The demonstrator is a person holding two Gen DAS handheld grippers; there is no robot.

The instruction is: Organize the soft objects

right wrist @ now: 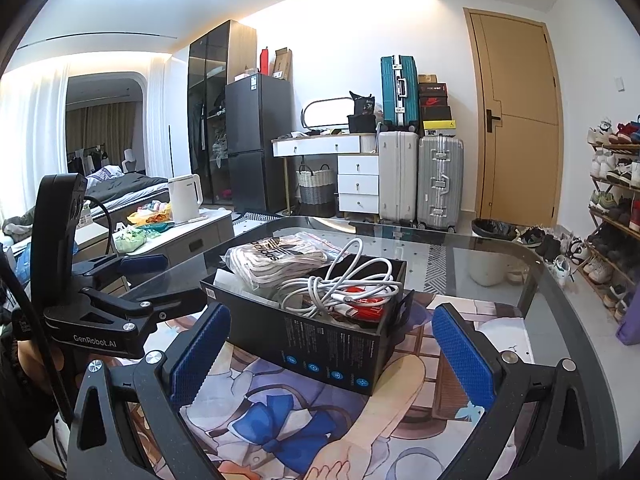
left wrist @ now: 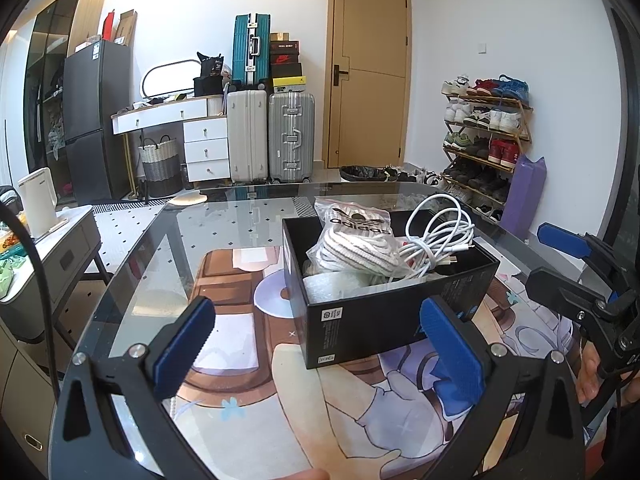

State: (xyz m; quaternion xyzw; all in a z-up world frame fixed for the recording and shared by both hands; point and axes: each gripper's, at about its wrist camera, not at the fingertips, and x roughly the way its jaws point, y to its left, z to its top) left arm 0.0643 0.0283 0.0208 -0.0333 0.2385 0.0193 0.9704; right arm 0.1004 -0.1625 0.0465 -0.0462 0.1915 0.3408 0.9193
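Black box (left wrist: 384,300) of white cable (left wrist: 436,240) and bagged laces (left wrist: 356,240) just ahead of both wide-apart, empty grippers, left gripper (left wrist: 320,354) and right gripper (right wrist: 332,354) about equally near.

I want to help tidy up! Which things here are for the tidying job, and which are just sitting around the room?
For the job:
- black box
- bag of white laces in the box
- white cable coiled in the box
- left hand-held gripper and right hand-held gripper, both open and empty

Just lying about:
- suitcases
- shoe rack
- white kettle
- woven basket
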